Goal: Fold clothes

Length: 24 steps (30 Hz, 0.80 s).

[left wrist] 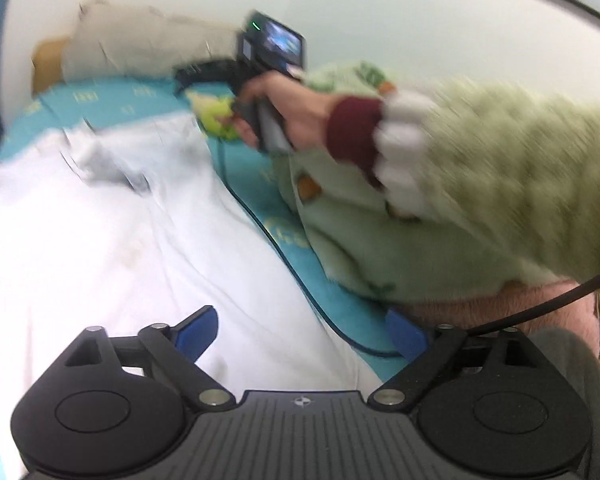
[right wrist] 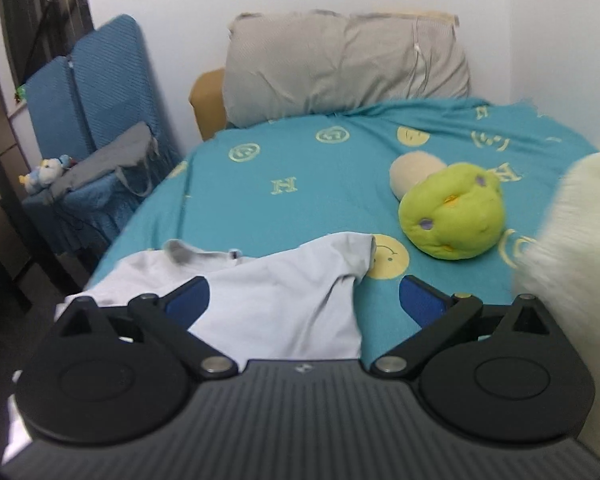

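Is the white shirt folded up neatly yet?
Not neatly: the white shirt lies loose and wrinkled on the bed, sleeve sticking out.

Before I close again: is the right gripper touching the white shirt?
Apart. In the right wrist view the right gripper stands wide open, nothing pinched between its blue pads; the white shirt lies flat on the bed beyond and below them.

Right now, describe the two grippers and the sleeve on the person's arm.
Both grippers, left gripper and right gripper, look alike: a black ribbed body, two round black hubs, black linkage arms with silver pins, and blue pads on the fingers. The left view shows a black cable along the bed and a small lit screen on the right gripper. The sleeve is fuzzy pale green with a dark red cuff.
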Each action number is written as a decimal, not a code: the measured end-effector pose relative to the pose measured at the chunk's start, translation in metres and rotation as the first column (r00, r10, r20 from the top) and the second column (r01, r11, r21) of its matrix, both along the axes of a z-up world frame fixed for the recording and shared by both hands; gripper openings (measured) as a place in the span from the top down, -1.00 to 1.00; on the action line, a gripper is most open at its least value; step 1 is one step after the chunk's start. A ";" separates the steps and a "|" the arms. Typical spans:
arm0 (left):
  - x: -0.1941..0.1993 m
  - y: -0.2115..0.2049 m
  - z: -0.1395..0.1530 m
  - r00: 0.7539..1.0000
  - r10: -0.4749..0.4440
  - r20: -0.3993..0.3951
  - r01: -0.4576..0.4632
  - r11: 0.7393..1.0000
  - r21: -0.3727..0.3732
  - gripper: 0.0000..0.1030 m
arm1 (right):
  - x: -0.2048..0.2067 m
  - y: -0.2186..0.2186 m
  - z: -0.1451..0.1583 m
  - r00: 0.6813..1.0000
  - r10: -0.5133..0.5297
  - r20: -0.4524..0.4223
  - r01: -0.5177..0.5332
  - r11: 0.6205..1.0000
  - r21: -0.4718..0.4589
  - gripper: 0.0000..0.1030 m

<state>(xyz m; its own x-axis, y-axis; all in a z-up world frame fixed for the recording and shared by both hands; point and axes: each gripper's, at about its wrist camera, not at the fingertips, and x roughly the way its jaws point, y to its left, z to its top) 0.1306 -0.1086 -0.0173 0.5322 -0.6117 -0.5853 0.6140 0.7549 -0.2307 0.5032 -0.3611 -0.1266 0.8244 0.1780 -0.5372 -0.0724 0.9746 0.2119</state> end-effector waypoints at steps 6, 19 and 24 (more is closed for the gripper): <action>-0.033 0.030 0.027 0.988 0.118 0.103 -0.123 0.992 0.038 -0.89 | -0.105 0.017 0.047 0.998 -0.011 0.059 0.009 1.000 0.023 -1.00; -0.120 0.107 0.074 0.969 0.157 0.189 -0.159 0.987 -0.002 -0.94 | -0.252 0.042 0.093 0.984 -0.094 0.153 0.100 0.994 -0.032 -1.00; -0.145 0.102 0.061 0.975 0.141 0.169 -0.150 0.988 0.038 -0.95 | -0.264 0.045 0.079 0.984 -0.120 0.133 0.111 0.991 0.072 -1.00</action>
<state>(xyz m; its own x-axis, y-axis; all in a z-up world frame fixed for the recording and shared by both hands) -0.0147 -0.0068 0.0439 0.7052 -0.4924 -0.5101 0.5230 0.8471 -0.0946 0.2392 -0.3165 -0.0481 0.9063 0.1079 -0.4087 0.0071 0.9629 0.2698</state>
